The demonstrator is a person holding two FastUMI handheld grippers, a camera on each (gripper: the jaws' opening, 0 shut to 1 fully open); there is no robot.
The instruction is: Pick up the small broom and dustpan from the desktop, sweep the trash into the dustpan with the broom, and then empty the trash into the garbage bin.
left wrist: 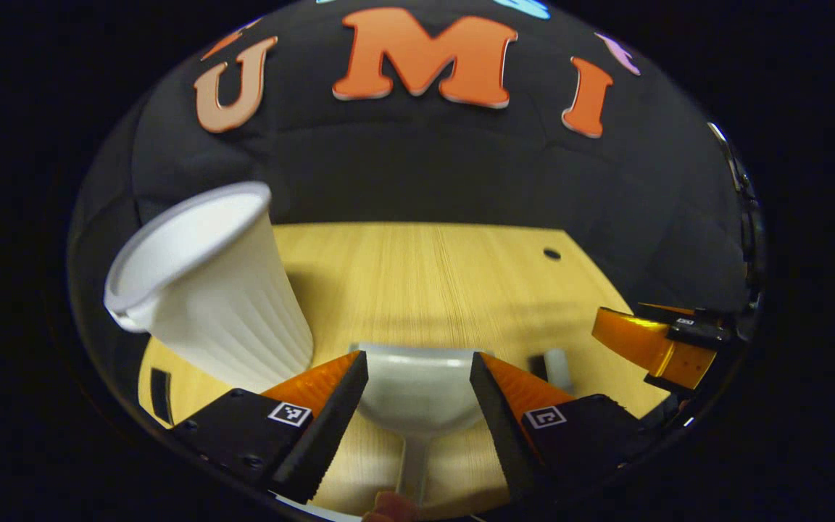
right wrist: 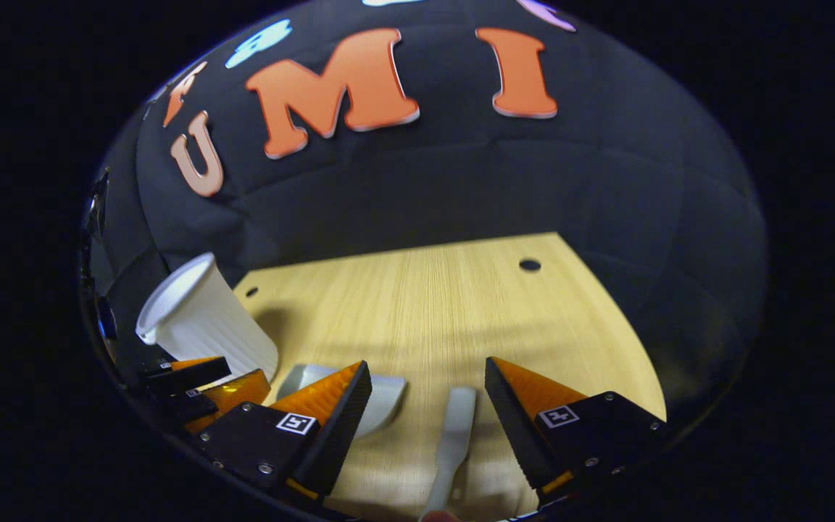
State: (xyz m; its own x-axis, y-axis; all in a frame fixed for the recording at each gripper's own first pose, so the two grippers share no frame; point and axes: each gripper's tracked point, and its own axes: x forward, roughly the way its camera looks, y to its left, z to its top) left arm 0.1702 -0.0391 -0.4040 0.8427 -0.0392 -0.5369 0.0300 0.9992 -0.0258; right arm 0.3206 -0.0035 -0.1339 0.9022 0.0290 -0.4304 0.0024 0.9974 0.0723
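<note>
The white dustpan (left wrist: 417,395) lies flat on the wooden desktop (left wrist: 425,283), its thin handle running back toward the camera. My left gripper (left wrist: 418,357) is open, one finger on either side of the pan, low over it. In the right gripper view the pale broom handle (right wrist: 454,435) lies on the desktop between the fingers of my right gripper (right wrist: 428,362), which is open and not touching it. The dustpan (right wrist: 385,402) shows to its left, partly behind a finger. The white ribbed garbage bin (left wrist: 222,304) stands at the left, and is also seen smaller (right wrist: 204,322).
My right gripper (left wrist: 660,348) shows at the right edge of the left gripper view, near a white broom end (left wrist: 557,366). My left gripper (right wrist: 204,391) sits below the bin in the right gripper view. The desktop ends at the black cloth wall (left wrist: 461,174).
</note>
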